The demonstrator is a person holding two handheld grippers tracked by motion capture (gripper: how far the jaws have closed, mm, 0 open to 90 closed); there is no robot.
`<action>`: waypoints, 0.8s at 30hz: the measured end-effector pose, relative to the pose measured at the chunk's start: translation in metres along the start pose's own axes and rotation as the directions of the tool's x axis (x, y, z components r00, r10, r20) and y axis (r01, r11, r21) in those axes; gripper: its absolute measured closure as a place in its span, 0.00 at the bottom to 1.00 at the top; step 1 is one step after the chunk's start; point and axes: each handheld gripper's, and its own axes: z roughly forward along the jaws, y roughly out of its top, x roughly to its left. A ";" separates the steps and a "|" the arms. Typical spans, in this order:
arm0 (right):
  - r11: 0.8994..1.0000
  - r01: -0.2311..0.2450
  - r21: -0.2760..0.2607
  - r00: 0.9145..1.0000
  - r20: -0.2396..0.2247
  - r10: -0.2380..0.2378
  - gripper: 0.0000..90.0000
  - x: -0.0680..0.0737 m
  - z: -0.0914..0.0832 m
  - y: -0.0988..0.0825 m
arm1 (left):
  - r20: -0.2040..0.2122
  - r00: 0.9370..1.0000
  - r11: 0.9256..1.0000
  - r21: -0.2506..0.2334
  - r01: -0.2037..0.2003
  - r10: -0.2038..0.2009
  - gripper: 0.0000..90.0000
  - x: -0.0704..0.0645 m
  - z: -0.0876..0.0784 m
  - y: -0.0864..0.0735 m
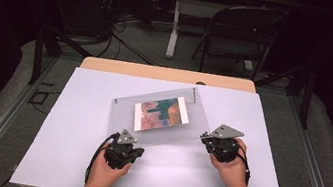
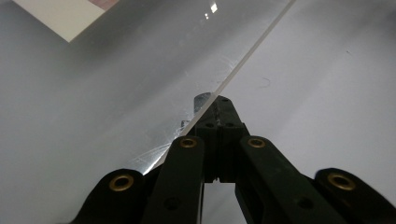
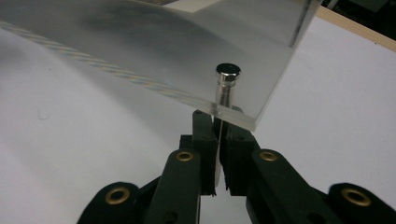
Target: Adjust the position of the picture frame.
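Left gripper [image 1: 124, 143] nearest, jaws clamped on the near-left edge of the clear acrylic frame [image 1: 163, 103]; right gripper [image 1: 216, 141] pinched on the frame's near-right corner, just below a small metal standoff [image 3: 228, 84]; frame sits mid-board on the white table [image 1: 68, 159], tilted, far edge seemingly higher, with a printed picture [image 1: 161, 114] inside; beyond the board, a folding chair [image 1: 237, 34] and cables on the floor. Risks, as judged: both grips bite only thin rim, so uneven lifting or a twist between hands could let the slick panel slip out; squeezing near the standoff might part the panes and free the picture. Hard to make out: whether the frame touches the table anywhere; the pads hidden under the panel edge in the left gripper view; the picture cropped at that view's top corner.
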 end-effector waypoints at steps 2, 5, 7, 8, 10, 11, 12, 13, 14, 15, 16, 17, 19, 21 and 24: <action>1.000 -0.003 -0.006 1.000 -0.006 0.003 0.95 0.003 -0.002 0.000 | -0.021 1.000 1.000 -0.010 0.012 -0.013 1.00 0.007 0.001 0.003; 1.000 -0.016 -0.012 1.000 -0.021 0.015 0.95 0.009 -0.006 -0.001 | -0.012 0.999 0.999 -0.017 0.044 -0.044 1.00 0.018 0.001 0.006; 1.000 -0.015 -0.017 1.000 -0.019 0.015 0.95 0.012 -0.006 -0.002 | 0.003 0.998 0.998 -0.016 0.064 -0.064 1.00 0.022 0.001 0.008; 1.000 -0.021 -0.020 0.999 -0.027 0.020 0.95 0.016 -0.009 -0.002 | 0.007 0.997 0.997 -0.021 0.080 -0.079 1.00 0.025 0.001 0.009; 0.999 -0.027 -0.028 0.999 -0.030 0.026 0.95 0.022 -0.012 -0.002 | 0.008 0.994 0.994 -0.036 0.105 -0.105 1.00 0.035 0.002 0.015; 0.999 -0.027 -0.029 0.999 -0.032 0.027 0.94 0.025 -0.014 -0.002 | 0.008 0.994 0.994 -0.036 0.105 -0.105 1.00 0.035 0.002 0.015; 0.999 -0.029 -0.033 0.999 -0.035 0.028 0.94 0.028 -0.015 -0.003 | 0.008 0.994 0.994 -0.032 0.108 -0.108 1.00 0.039 0.002 0.017; 0.999 -0.029 -0.033 0.999 -0.035 0.028 0.94 0.028 -0.015 -0.003 | 0.011 0.993 0.993 -0.035 0.116 -0.115 1.00 0.042 0.004 0.019; 0.999 -0.035 -0.034 0.999 -0.042 0.034 0.94 0.035 -0.018 -0.005 | 0.008 0.993 0.992 -0.033 0.121 -0.121 1.00 0.045 0.005 0.021; 0.999 -0.035 -0.034 0.999 -0.042 0.034 0.94 0.035 -0.018 -0.005 | 0.006 0.992 0.992 -0.035 0.125 -0.125 1.00 0.048 0.007 0.023; 0.999 -0.036 -0.034 0.998 -0.049 0.035 0.94 0.042 -0.020 -0.006 | 0.004 0.992 0.992 -0.029 0.126 -0.126 1.00 0.054 0.010 0.027; 0.999 -0.036 -0.034 0.998 -0.049 0.035 0.94 0.042 -0.020 -0.006 | 0.004 0.992 0.992 -0.029 0.126 -0.126 1.00 0.054 0.010 0.027; 0.998 -0.052 -0.036 0.997 -0.065 0.050 0.94 0.051 -0.023 -0.008 | 0.010 0.990 0.990 -0.032 0.141 -0.140 1.00 0.062 0.016 0.034; 0.998 -0.058 -0.039 0.996 -0.070 0.055 0.94 0.054 -0.024 -0.009 | 0.013 0.990 0.989 -0.030 0.143 -0.143 1.00 0.065 0.018 0.036; 0.997 -0.072 -0.042 0.993 -0.094 0.068 0.94 0.067 -0.025 -0.010 | 0.011 0.987 0.987 -0.027 0.160 -0.160 1.00 0.074 0.026 0.044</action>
